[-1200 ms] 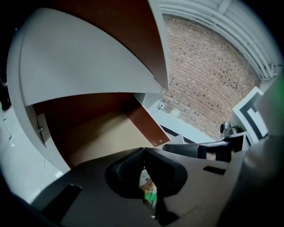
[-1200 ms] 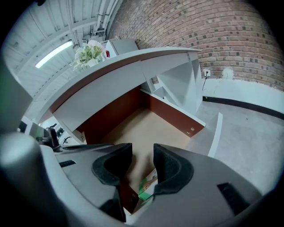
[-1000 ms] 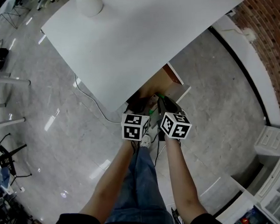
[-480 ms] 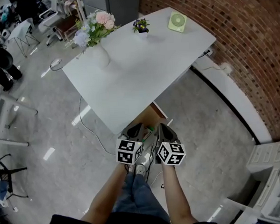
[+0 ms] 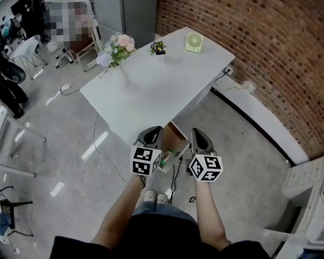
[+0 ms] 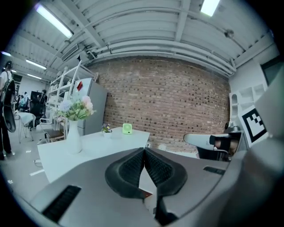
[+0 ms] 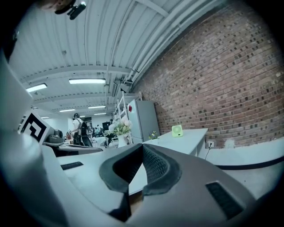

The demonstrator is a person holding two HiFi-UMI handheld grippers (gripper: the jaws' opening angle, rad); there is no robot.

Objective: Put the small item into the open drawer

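The open wooden drawer (image 5: 177, 132) shows as a brown sliver under the near edge of the white table (image 5: 159, 83). My left gripper (image 5: 153, 133) and right gripper (image 5: 198, 134) hang side by side just in front of it, a little apart. Both are shut, pads (image 6: 133, 166) pressed together, with nothing between them. In the right gripper view the pads (image 7: 153, 166) also meet with no gap. A small green and white thing (image 5: 167, 153) lies between the two grippers; I cannot tell whether it sits in the drawer.
On the table stand a vase of flowers (image 5: 116, 52), a small potted plant (image 5: 158, 47) and a green fan (image 5: 193, 42). A brick wall (image 5: 266, 56) and white ledge (image 5: 259, 116) run along the right. Cables (image 5: 97, 140) trail on the floor; white shelving (image 5: 317, 188) stands at lower right.
The head view has lifted, so the whole table and wall now show. Both grippers have drawn back from the drawer and spread slightly apart.
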